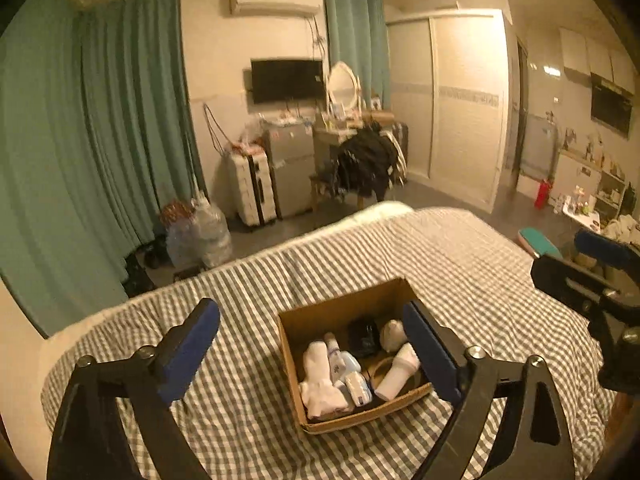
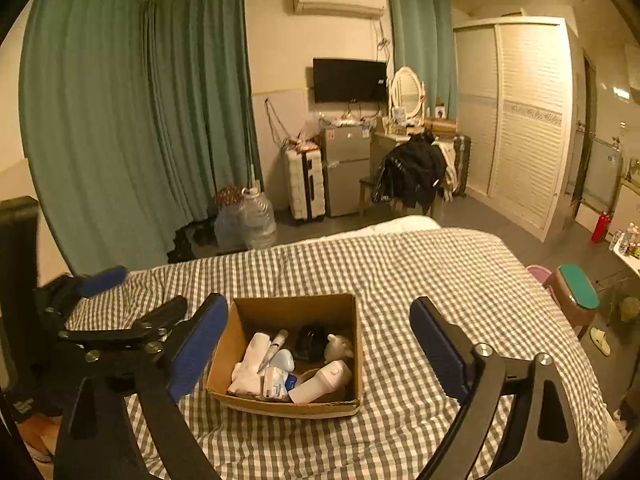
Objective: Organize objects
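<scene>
An open cardboard box [image 1: 304, 396] sits on the checked bedspread [image 1: 460, 264]; it also shows in the right wrist view [image 2: 224, 356]. Inside lie white socks [image 1: 318, 384], a white bottle [image 1: 398, 372], a blue-and-white packet [image 1: 348, 372], a black item [image 1: 363, 336] and a small pale figure [image 1: 392, 334]. My left gripper [image 1: 316, 344] is open and empty, held above the box's near side. My right gripper [image 2: 320, 348] is open and empty, also above the box. Each gripper appears at the edge of the other's view.
The bed [image 2: 440, 264] fills the foreground. Beyond it are green curtains [image 2: 120, 120], water jugs [image 2: 256, 220], a white suitcase [image 2: 306, 184], a small fridge [image 2: 346, 168], a chair with dark clothes [image 2: 412, 172] and a wardrobe [image 2: 528, 120]. A green-topped stool [image 2: 576, 292] stands at the bed's right.
</scene>
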The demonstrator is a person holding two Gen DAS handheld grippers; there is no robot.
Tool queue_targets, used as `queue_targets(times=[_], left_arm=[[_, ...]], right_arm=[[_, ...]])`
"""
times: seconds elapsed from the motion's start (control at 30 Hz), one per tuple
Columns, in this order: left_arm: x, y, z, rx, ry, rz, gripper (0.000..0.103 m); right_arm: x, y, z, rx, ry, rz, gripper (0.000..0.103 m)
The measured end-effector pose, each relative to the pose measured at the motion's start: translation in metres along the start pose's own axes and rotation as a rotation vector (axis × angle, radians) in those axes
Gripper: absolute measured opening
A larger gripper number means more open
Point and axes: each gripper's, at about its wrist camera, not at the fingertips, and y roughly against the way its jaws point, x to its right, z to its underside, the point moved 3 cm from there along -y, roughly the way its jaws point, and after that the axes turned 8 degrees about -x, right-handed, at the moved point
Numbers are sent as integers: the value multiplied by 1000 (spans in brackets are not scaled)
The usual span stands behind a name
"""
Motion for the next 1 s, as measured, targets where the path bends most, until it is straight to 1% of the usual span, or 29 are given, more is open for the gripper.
queue_targets(times=[0.13,0.2,0.3,0.33,0.37,0.43,0.5,0.57,0.63,0.73,0.8,0.87,1.0], left_arm=[[-6,23,4,67,-4,-45,100],[-8,28,7,86,-2,-53,102],[-10,30,14,89,20,-58,103],[-11,27,17,86,41,-65,103],[-12,26,19,89,54,-58,103],[-13,22,25,100,78,-24,103],[-14,13,31,104,95,-18,103],[-15,2,36,109,96,-42,103],[-16,-8,42,108,79,-61,103],[-20,-26,55,91,74,-62,103],[-22,-37,67,88,84,-50,103],[-23,-49,78,71,85,-60,103],[-23,-69,98,38,92,-70,103]], right_arm=[[4,19,7,48,4,8,100],[8,24,11,62,-6,11,100],[12,27,18,77,-12,-4,101],[12,26,21,84,-8,-5,101],[13,26,24,97,-2,-1,101],[17,26,33,157,9,28,101],[22,19,43,188,6,59,101],[29,10,50,191,-14,76,101],[35,-2,58,187,-34,54,101],[41,-20,68,158,-57,31,101],[40,-32,74,154,-53,30,101],[39,-45,81,150,-45,31,101],[27,-75,97,110,-14,29,101]])
